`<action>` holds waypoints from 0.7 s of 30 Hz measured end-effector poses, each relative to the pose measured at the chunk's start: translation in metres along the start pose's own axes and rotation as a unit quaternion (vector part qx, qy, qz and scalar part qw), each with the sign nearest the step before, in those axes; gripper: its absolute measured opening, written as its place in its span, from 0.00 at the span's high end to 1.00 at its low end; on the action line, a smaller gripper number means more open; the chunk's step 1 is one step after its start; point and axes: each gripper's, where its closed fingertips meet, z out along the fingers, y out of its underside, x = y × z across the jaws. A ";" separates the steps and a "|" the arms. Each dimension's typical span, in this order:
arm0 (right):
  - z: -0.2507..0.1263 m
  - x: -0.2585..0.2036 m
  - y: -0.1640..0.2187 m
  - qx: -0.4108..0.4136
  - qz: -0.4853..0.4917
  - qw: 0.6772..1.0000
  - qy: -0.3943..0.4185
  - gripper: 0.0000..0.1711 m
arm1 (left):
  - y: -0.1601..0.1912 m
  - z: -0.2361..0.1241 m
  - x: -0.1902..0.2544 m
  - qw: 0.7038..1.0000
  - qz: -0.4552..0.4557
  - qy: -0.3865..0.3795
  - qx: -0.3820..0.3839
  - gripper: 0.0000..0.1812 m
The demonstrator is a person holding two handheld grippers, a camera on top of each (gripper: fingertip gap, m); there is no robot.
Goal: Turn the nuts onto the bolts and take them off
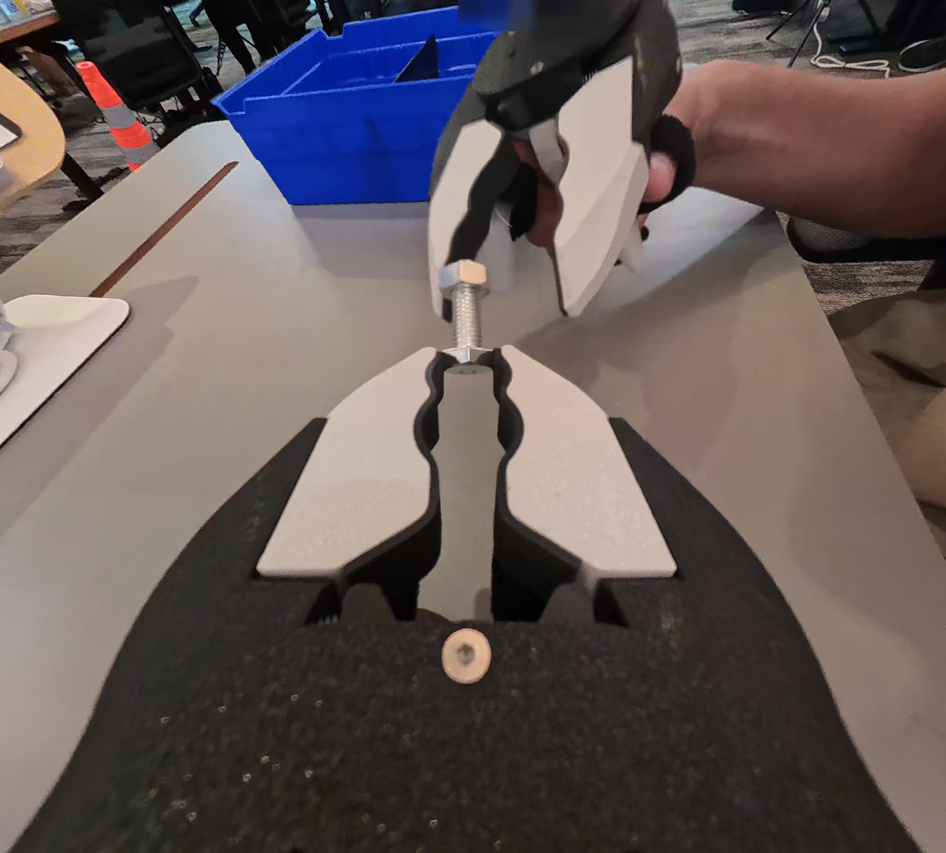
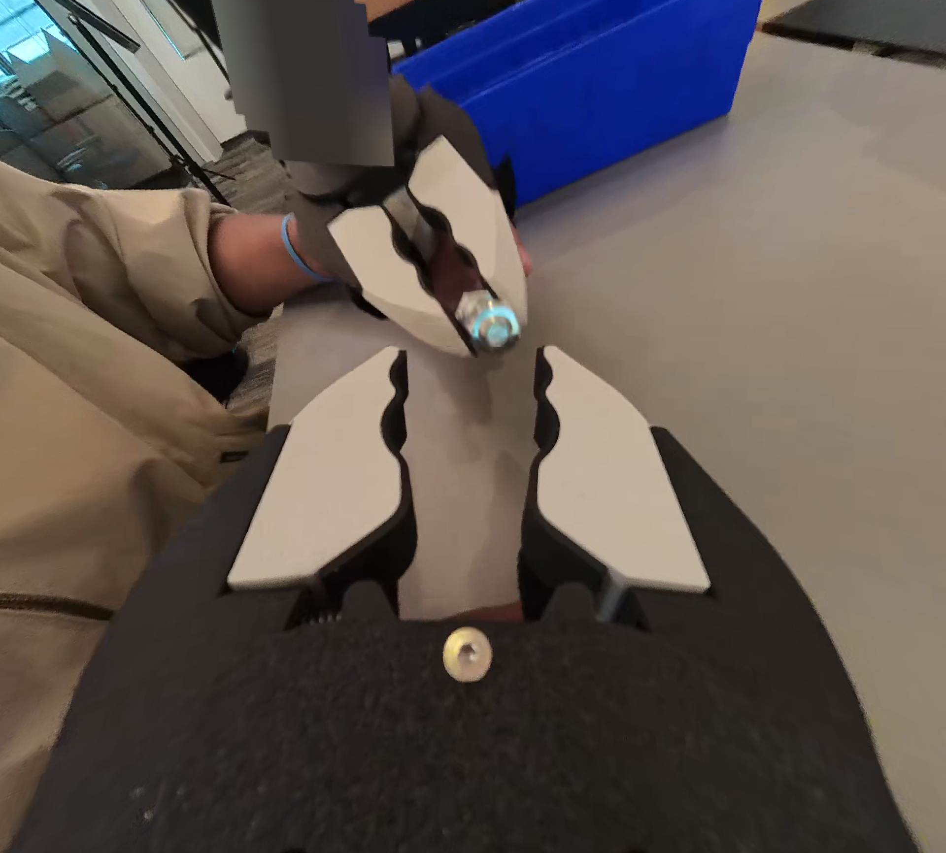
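Grey table (image 1: 256, 419), left claw (image 1: 467, 357) round bolt (image 1: 467, 317).

From my right camera, my right gripper (image 2: 471, 357) has its white, black-lined fingers (image 2: 332, 470) spread wide with only bare grey counter (image 2: 768, 368) between them. Just beyond their tips, the left gripper (image 2: 481, 317) is angled toward me, its white fingers pinched on a silver threaded steel bolt (image 2: 499, 334) carrying a silver hexagonal steel nut (image 2: 473, 311), the bolt's end pointing at the lens. A hand (image 2: 266, 255) with a blue wristband and tan sleeve holds that gripper. A blue plastic bin (image 2: 604, 81) sits on the counter behind.
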 end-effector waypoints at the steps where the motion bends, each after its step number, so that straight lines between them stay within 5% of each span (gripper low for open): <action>1: 0.000 -0.003 -0.006 0.013 -0.007 1.000 -0.003 0.73 | 0.002 0.001 0.002 1.000 0.000 0.007 -0.007 0.90; 7: -0.010 -0.019 -0.032 0.066 -0.059 0.996 -0.004 0.74 | 0.015 0.008 0.004 0.999 0.009 0.004 -0.039 0.90; 15: -0.002 -0.003 0.009 -0.039 -0.031 0.999 0.009 0.71 | 0.005 0.003 0.005 1.000 0.007 0.008 -0.014 0.90; 17: 0.002 -0.011 -0.001 -0.019 -0.059 0.998 0.008 0.66 | 0.009 0.005 0.006 1.000 0.009 0.013 -0.024 0.90; 21: -0.005 -0.022 -0.024 0.042 -0.109 0.993 0.015 0.74 | 0.013 0.008 0.005 0.999 0.016 0.004 -0.036 0.90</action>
